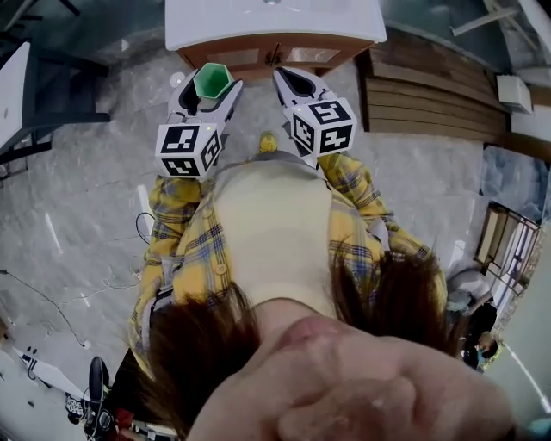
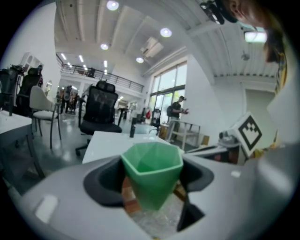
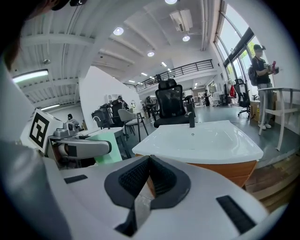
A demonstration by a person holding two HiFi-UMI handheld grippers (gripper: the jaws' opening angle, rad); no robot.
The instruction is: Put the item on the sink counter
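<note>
A green faceted cup [image 1: 213,81] sits upright between the jaws of my left gripper [image 1: 209,86], which is shut on it; the left gripper view shows the cup [image 2: 153,172] clamped at mid-height, mouth up. My right gripper [image 1: 294,83] is shut with nothing in it, its black pads [image 3: 140,177] pressed together. Both grippers are held side by side just short of the sink counter [image 1: 275,19], a white basin top on a wooden cabinet. From the right gripper view the white sink [image 3: 201,139] with its black tap lies straight ahead, and the cup [image 3: 107,147] shows at the left.
A black office chair [image 3: 171,105] stands behind the sink. Wooden slats [image 1: 422,99] lie on the floor to the sink's right. A white desk edge [image 1: 10,90] is at the far left. Cables [image 1: 69,293] trail across the grey floor. A person [image 3: 260,65] stands far off at right.
</note>
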